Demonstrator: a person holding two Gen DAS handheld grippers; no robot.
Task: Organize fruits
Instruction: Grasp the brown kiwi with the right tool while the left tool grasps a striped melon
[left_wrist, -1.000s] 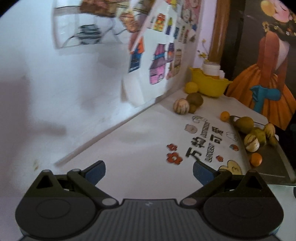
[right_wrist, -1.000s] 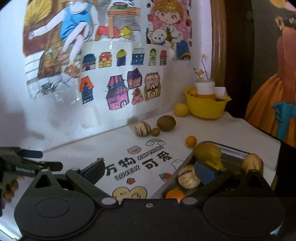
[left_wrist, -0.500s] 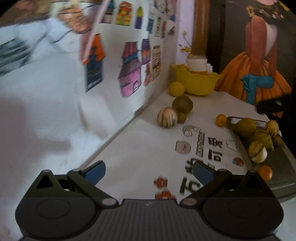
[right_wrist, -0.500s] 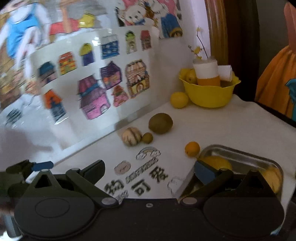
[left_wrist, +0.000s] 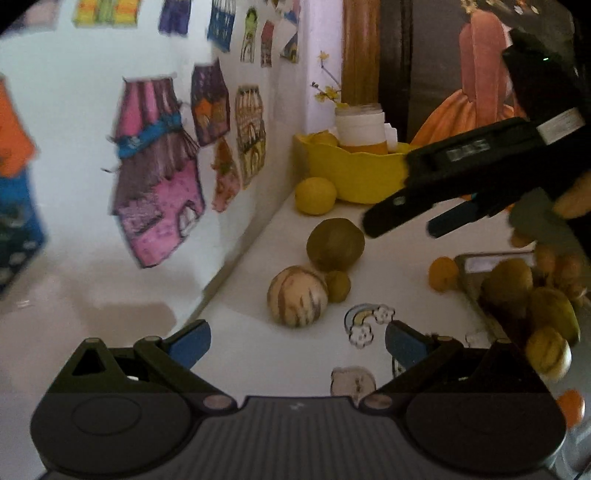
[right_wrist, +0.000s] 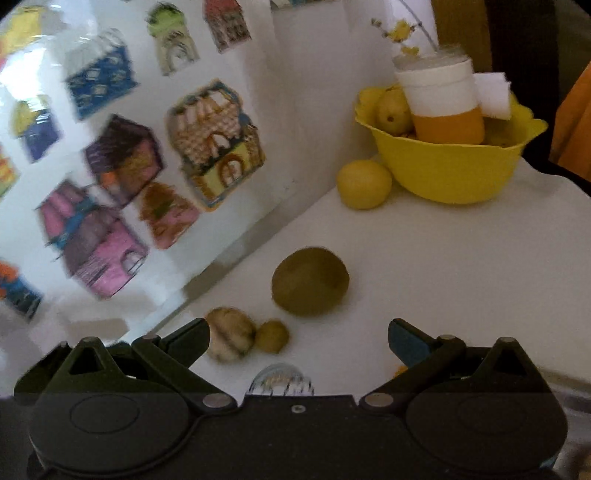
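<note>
A striped round fruit (left_wrist: 297, 296), a small olive fruit (left_wrist: 338, 286) and a large brown-green fruit (left_wrist: 335, 244) lie by the wall. A lemon (left_wrist: 316, 195) lies beside a yellow bowl (left_wrist: 354, 172). My left gripper (left_wrist: 297, 341) is open and empty, just short of the striped fruit. My right gripper (right_wrist: 298, 336) is open and empty, close above the brown-green fruit (right_wrist: 309, 281); it also shows in the left wrist view (left_wrist: 402, 221). The striped fruit (right_wrist: 229, 339) is at its left finger.
A metal tray (left_wrist: 476, 291) at the right holds several fruits. A small orange (left_wrist: 442, 274) lies beside it, another (left_wrist: 570, 408) at its near end. The bowl (right_wrist: 448, 170) holds a jar and a pear. A wall with house stickers runs along the left.
Both grippers have moved forward toward the fruits by the wall. The right gripper has left the tray and now shows in the left wrist view over the brown-green fruit.
</note>
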